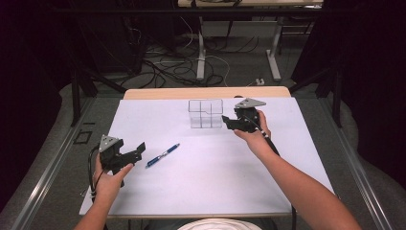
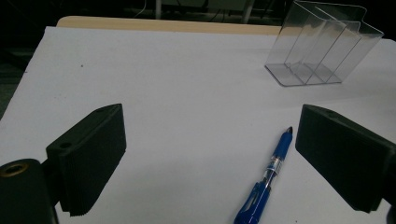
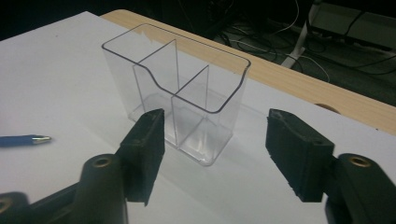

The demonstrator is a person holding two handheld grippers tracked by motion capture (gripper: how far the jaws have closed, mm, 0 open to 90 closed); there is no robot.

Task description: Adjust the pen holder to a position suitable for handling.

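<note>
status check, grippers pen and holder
Left gripper open, short of blue pen. Right gripper open beside clear holder, empty. Nothing between.

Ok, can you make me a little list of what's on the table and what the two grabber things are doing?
table: white top, wooden strip along the far edge
pen: blue pen lying flat, near the left gripper, nothing touching it
box: clear plastic box with dividers, upright, empty, toward the far edge
left gripper: left gripper open, held in a hand, pointed toward the pen
right gripper: right gripper open, held in a hand, just beside the box, not gripping it
</note>
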